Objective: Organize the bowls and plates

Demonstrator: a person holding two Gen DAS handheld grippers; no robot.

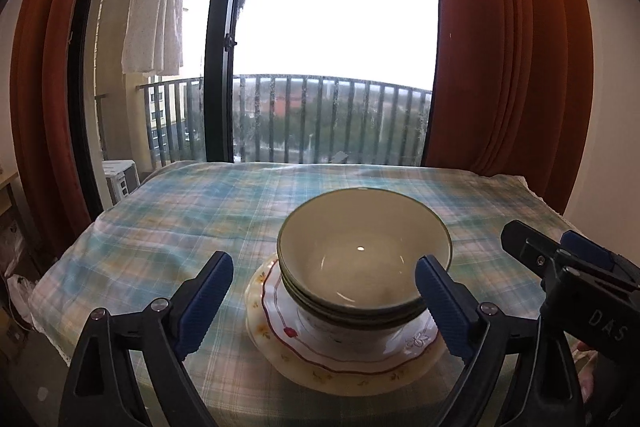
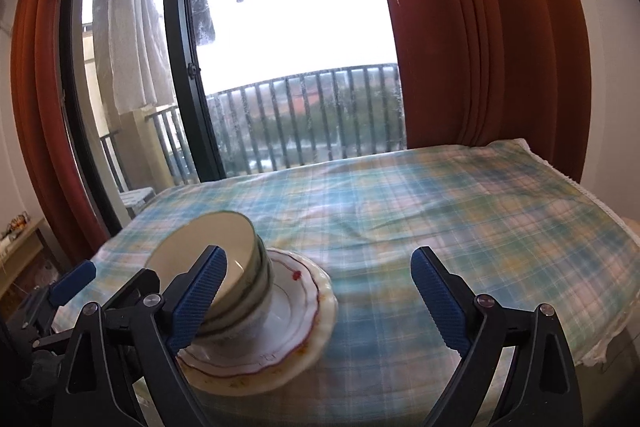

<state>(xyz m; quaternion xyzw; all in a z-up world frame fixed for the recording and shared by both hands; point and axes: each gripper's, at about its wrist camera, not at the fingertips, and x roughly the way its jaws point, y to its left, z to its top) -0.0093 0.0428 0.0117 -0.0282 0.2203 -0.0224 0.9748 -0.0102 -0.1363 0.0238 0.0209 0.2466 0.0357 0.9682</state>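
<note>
Nested green-rimmed bowls [image 1: 365, 259] stacked on floral plates [image 1: 340, 359], near front edge of plaid-cloth tabletop [image 1: 180, 211]. Left gripper [image 1: 324, 303] spread wide, straddling stack, not touching. Right gripper [image 2: 318, 301] spread, empty, just right of stack. Balcony railing [image 1: 320, 115] behind.

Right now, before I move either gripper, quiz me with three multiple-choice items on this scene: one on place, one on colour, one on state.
1. Where do the nested bowls sit?
A. on the stacked plates
B. directly on the cloth
C. on the floor

2. What colour is the line round the top plate?
A. blue
B. red
C. black

3. How is the left gripper?
A. shut on a bowl
B. shut on a plate
C. open, holding nothing

Answers:
1 A, the bowls' base rests in the top plate's well.
2 B, a wavy red line circles it.
3 C, its fingers stand wide apart either side of the stack.
</note>
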